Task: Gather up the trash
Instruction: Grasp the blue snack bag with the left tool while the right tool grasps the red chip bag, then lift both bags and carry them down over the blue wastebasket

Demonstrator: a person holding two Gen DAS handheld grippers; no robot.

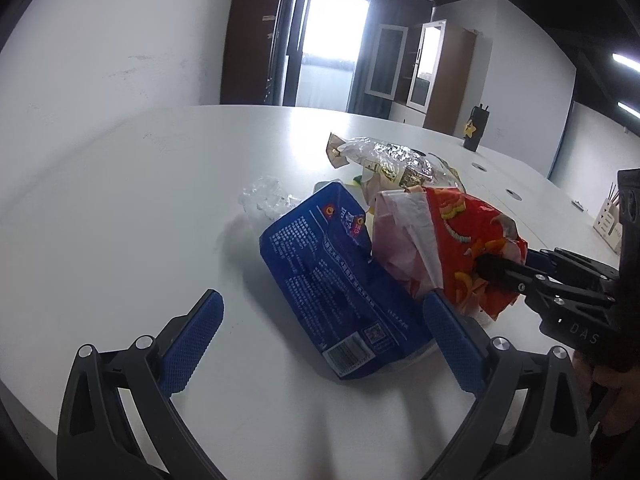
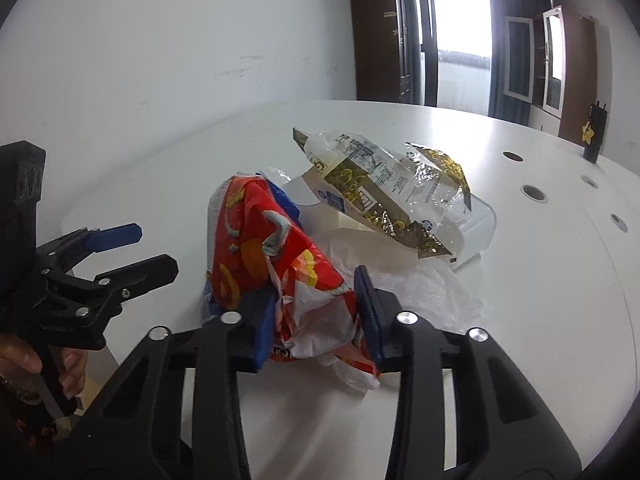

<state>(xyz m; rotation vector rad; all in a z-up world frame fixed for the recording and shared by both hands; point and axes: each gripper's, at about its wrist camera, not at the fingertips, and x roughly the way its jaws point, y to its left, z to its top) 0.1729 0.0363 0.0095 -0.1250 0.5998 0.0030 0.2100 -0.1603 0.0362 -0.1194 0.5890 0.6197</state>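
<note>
Now, one white tabletop (image 1: 120, 208) is seen carrying the whole heap of trash, which sits near its middle. Largest in the pile, one white plastic container (image 2: 476, 224) is laid behind the rest, with one clear wrapper printed in gold (image 2: 384, 184) draped across it. One blue snack bag (image 1: 332, 280) is spread flat on the tabletop, its barcode end turned toward the left wrist camera. One red snack bag (image 2: 260, 248) is crumpled just beside it, touching it. One scrap of clear film (image 1: 264, 200) is left behind the blue bag.

Two grippers are counted. The left hand-held gripper (image 1: 320, 336) is held wide apart, unclenched, its blue pads (image 1: 192, 340) on either side of the blue bag's near end without pinching it. The right hand-held gripper (image 2: 316, 312) is clamped onto the red snack bag, wrapper bunched between both pads.
</note>
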